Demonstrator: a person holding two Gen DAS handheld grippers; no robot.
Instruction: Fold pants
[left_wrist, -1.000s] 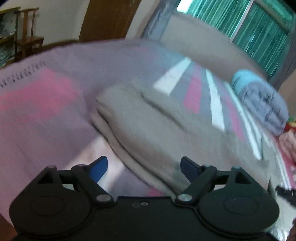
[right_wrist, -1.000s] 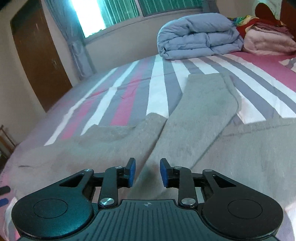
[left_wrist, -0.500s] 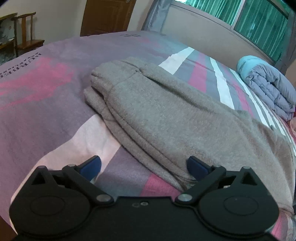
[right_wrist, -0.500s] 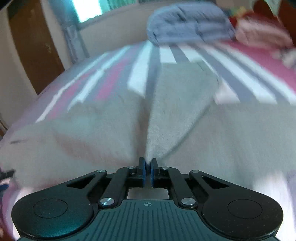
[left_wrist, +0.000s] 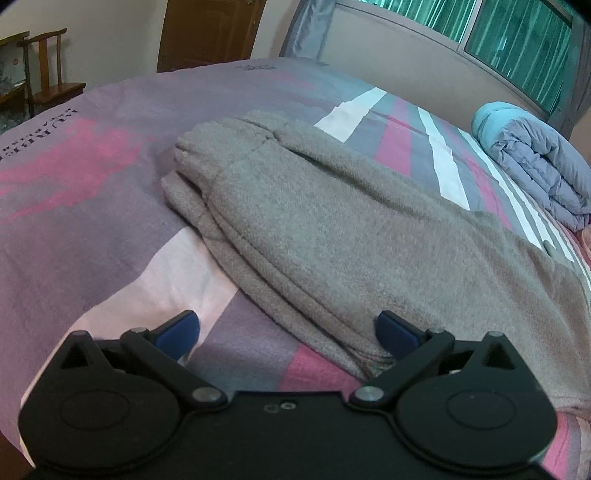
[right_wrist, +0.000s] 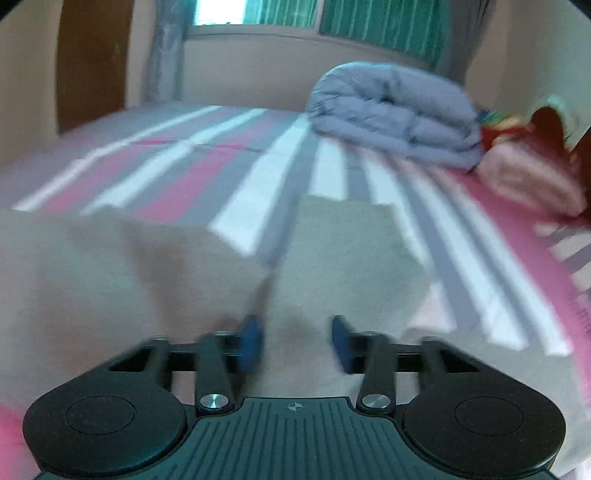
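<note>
Grey fleece pants (left_wrist: 317, 229) lie folded lengthwise on the striped bed, waistband end at the far left. My left gripper (left_wrist: 288, 330) is open wide and empty, just above the near edge of the pants. In the blurred right wrist view the pants (right_wrist: 343, 251) spread across the bed with one leg pointing away. My right gripper (right_wrist: 295, 341) is open and empty, low over the grey cloth.
The bed (left_wrist: 92, 206) has a pink, grey and white striped cover. A folded blue-grey duvet (right_wrist: 399, 114) lies at the far side, also in the left wrist view (left_wrist: 535, 162). Pink and red bedding (right_wrist: 532, 170) sits to its right. A wooden chair (left_wrist: 44, 74) stands beyond the bed.
My right gripper was shut on the pants half a second ago and has opened and let go. My left gripper stays open and has steadied near the pants' edge.
</note>
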